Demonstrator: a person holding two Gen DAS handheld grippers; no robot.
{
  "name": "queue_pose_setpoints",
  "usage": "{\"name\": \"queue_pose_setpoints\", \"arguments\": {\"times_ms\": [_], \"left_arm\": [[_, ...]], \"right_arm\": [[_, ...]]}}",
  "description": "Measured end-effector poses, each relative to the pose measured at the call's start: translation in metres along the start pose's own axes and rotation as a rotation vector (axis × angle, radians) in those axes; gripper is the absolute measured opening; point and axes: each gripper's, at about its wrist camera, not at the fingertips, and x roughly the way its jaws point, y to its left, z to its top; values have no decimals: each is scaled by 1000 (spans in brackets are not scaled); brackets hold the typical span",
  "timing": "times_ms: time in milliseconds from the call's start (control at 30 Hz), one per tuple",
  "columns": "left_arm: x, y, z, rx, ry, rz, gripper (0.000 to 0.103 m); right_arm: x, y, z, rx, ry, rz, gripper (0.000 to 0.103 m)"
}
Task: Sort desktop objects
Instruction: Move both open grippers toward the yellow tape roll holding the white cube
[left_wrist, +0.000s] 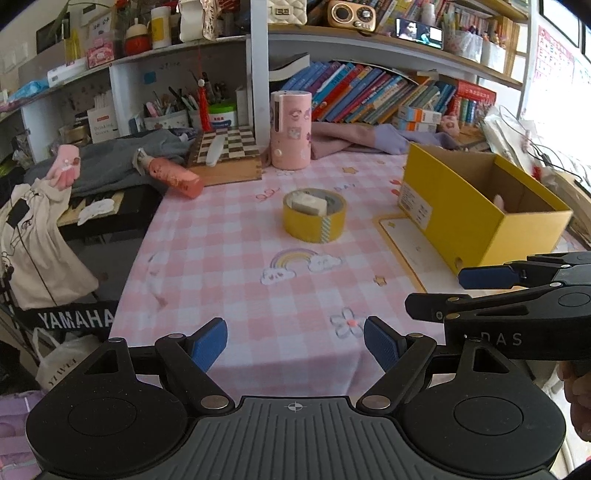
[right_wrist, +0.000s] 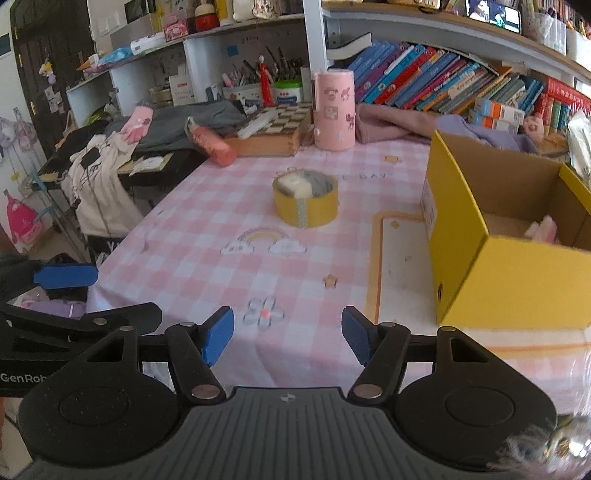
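Note:
A yellow tape roll (left_wrist: 314, 215) lies flat mid-table with a whitish block (left_wrist: 309, 203) resting in its hole; it also shows in the right wrist view (right_wrist: 306, 202). An open yellow cardboard box (left_wrist: 480, 206) stands at the right, with a small pink item (right_wrist: 541, 229) inside. My left gripper (left_wrist: 295, 345) is open and empty over the table's near edge. My right gripper (right_wrist: 288, 334) is open and empty beside it, near the box's front corner (right_wrist: 465, 280). Each gripper shows in the other's view.
A pink cylinder holder (left_wrist: 291, 130), a chessboard box (left_wrist: 225, 155) and a pink bottle (left_wrist: 173, 176) lie at the back. Clothes, books and shelves stand behind. A keyboard with a white bag (left_wrist: 33, 251) is off the table's left edge.

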Motion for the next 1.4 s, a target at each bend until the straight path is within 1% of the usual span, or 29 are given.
{"name": "queue_pose_setpoints", "arguments": {"times_ms": [100, 233, 433, 733, 900, 1033, 1200, 1300, 1400], "left_arm": [[13, 3, 13, -3, -2, 9, 84], [33, 4, 28, 0, 0, 12, 84], [63, 6, 50, -22, 6, 15, 84], [100, 4, 79, -27, 2, 13, 84], [115, 2, 89, -24, 7, 17, 84], [128, 1, 93, -16, 21, 16, 84], [151, -5, 99, 33, 31, 0, 84], [159, -10, 102, 68, 40, -6, 84], [160, -10, 103, 77, 45, -13, 84]], "right_arm": [[11, -5, 12, 12, -16, -8, 62], [29, -13, 27, 5, -12, -14, 62], [56, -30, 53, 2, -7, -22, 62], [86, -57, 92, 47, -25, -32, 62], [100, -65, 108, 22, -34, -42, 62], [111, -74, 119, 31, -29, -45, 62], [125, -77, 130, 31, -21, -37, 62], [132, -76, 137, 26, -12, -16, 62], [141, -72, 143, 6, 16, 19, 63]]}}
